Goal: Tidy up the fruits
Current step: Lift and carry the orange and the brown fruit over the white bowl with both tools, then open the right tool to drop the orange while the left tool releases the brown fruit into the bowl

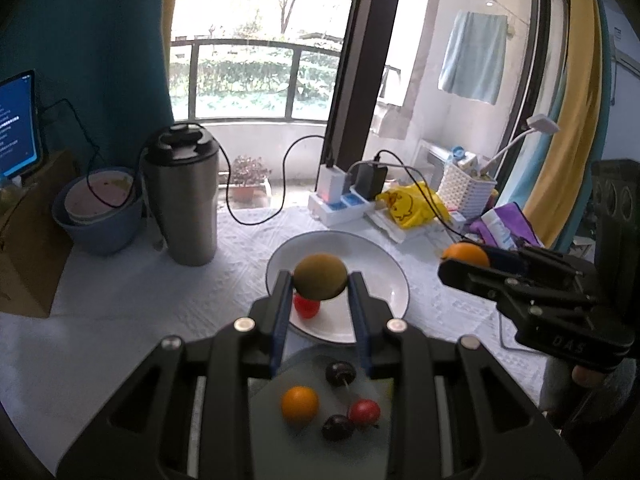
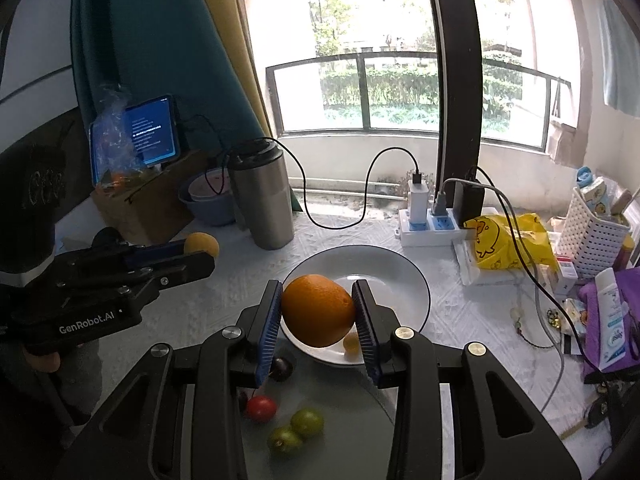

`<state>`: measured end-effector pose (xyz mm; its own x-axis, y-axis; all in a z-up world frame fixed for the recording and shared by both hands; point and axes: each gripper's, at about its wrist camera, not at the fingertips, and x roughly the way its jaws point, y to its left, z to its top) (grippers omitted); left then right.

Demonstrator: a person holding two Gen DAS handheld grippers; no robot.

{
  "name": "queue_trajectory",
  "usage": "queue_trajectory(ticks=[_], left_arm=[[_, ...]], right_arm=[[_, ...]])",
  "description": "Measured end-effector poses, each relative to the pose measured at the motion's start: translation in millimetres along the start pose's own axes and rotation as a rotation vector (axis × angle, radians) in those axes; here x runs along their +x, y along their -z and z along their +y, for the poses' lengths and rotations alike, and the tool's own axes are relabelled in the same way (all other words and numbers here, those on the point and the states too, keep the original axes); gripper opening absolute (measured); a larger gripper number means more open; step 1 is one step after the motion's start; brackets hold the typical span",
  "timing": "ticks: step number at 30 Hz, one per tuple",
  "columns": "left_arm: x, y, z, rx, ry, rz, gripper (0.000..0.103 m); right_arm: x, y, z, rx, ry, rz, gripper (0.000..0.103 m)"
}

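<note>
My left gripper (image 1: 320, 280) is shut on a brown-green kiwi (image 1: 320, 277) and holds it above the white plate (image 1: 384, 280). A red tomato (image 1: 306, 306) lies on the plate under it. My right gripper (image 2: 318, 312) is shut on a large orange (image 2: 318, 310) above the same plate (image 2: 404, 280), where a small yellowish fruit (image 2: 351, 342) lies. A grey board (image 1: 320, 432) near me carries a small orange (image 1: 300, 406), two dark cherries (image 1: 340, 373) and a red tomato (image 1: 364, 411). In the right wrist view the board (image 2: 352, 432) shows a tomato (image 2: 261, 408), two green fruits (image 2: 296, 432) and a cherry (image 2: 282, 368).
A steel tumbler (image 1: 182, 196) and a blue bowl (image 1: 100, 216) stand at the back left, by a tablet (image 1: 16, 120) on a cardboard box. A power strip (image 1: 340, 204) with cables, a yellow bag (image 1: 412, 204), a white basket (image 1: 468, 188) and purple items (image 1: 504, 226) crowd the back right.
</note>
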<state>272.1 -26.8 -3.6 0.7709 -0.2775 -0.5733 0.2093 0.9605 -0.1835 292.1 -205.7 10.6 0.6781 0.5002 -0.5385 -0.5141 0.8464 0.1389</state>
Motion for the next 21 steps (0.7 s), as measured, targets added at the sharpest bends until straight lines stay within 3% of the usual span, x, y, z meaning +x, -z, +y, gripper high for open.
queue_trajectory(ticks=[21], left_arm=[[87, -1, 23, -0.026, -0.012, 0.117, 0.029]], right_arm=[[85, 5, -35, 0.056, -0.044, 0.111, 0.038]])
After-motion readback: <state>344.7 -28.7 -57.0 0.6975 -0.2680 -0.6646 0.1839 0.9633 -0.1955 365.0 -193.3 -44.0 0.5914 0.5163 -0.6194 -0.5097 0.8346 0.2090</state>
